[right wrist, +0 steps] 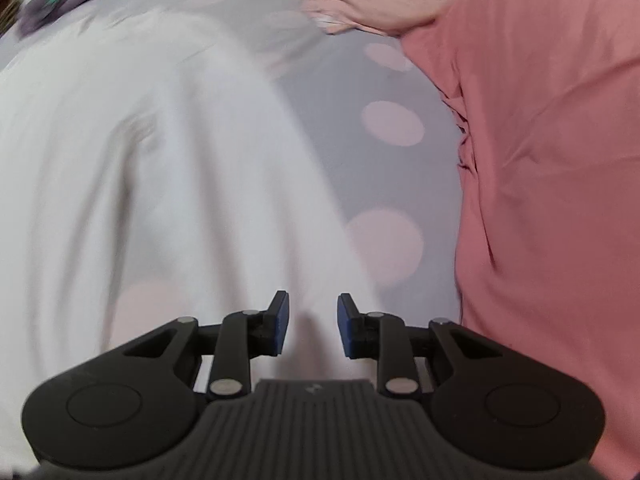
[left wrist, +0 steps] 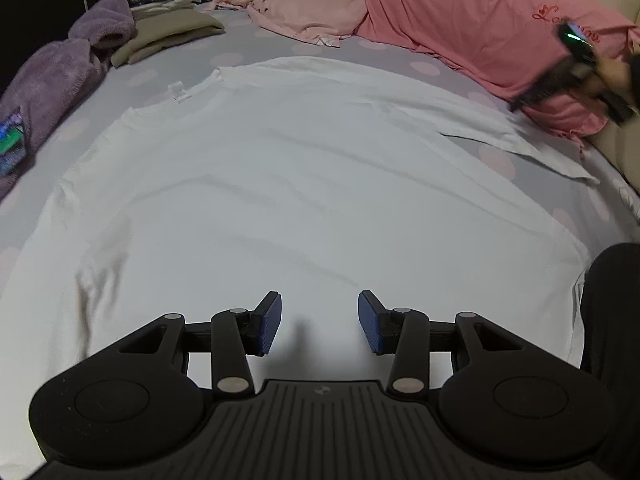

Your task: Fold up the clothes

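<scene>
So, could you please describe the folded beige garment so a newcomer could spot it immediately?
Start at the spotted grey bed sheet and look to its far left corner. Beyond the spread white shirt lies the folded beige garment, beside the purple fleece. It alone is khaki and neatly stacked, unlike the fluffy purple and crumpled pink clothes.

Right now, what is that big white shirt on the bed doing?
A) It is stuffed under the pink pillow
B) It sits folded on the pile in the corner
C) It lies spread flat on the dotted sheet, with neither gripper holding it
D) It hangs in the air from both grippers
C: the white shirt lies spread out on the dotted sheet, and both the left gripper and the right gripper are open with nothing between their fingers.
</scene>
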Motion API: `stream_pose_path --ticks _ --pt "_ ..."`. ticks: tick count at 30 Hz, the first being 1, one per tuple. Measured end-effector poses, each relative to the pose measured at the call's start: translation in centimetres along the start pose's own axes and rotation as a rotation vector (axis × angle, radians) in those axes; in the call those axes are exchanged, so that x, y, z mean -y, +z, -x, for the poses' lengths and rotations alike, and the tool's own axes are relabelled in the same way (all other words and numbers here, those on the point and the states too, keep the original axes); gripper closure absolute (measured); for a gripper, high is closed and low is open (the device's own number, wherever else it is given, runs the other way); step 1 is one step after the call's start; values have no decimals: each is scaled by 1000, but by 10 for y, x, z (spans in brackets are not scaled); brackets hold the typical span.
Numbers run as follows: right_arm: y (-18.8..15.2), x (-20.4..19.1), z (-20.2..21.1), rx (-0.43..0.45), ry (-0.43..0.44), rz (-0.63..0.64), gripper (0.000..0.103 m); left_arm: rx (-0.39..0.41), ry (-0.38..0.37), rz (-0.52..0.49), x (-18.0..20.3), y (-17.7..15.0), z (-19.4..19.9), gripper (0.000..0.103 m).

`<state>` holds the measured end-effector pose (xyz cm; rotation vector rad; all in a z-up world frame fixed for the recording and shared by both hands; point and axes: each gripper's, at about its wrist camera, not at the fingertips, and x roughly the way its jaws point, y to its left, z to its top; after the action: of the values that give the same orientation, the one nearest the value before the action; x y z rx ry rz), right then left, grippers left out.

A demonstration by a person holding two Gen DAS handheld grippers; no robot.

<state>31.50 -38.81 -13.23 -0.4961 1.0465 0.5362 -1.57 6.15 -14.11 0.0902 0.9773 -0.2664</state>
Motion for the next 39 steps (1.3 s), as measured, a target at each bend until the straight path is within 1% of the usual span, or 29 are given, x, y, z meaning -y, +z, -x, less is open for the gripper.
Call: stream_pose_path --ticks 3,7,8,10,11,12,15,17,18,22,27,28,31,33,35,39 --pt "18 28 -29 -3 55 -65 75 -4 31 4 -5 -3 14 63" --pt "22 39 -54 -68 133 -87 74 -23 55 22 -14 -7 23 63" --pt "22 40 -58 -83 149 -89 79 -29 59 31 -17 -7 23 63" --pt "20 40 -61 -86 151 -78 96 -37 57 61 -25 -7 23 63" --pt "20 43 -60 -83 155 -88 101 -39 54 78 -28 -6 22 63" --pt "21 47 -59 -77 153 -95 102 -40 51 93 -30 -5 22 63" --pt "30 59 -54 -16 66 -111 102 -39 42 111 -33 -5 19 63" --pt "35 62 -49 6 37 -132 102 -45 37 108 -33 -5 16 63" --pt "37 61 -49 8 24 -136 102 -47 34 107 -33 -6 15 63" --pt "39 43 -68 -44 -66 -56 102 -49 29 109 -34 -9 14 63" --pt "31 18 -78 -45 -330 39 103 -46 28 119 -36 -15 15 63" --pt "29 14 -77 -39 -367 50 103 -45 28 121 -37 -16 15 63" --pt "22 3 -45 57 -280 -16 101 -49 28 131 -39 -21 15 63" --pt "14 -16 -23 104 -184 -32 98 -67 30 148 -44 -30 15 63" --pt "-1 -42 -8 96 -77 -13 98 -85 33 165 -48 -40 14 63" --pt "-27 -101 2 35 84 48 97 -131 61 222 -58 -59 18 61"
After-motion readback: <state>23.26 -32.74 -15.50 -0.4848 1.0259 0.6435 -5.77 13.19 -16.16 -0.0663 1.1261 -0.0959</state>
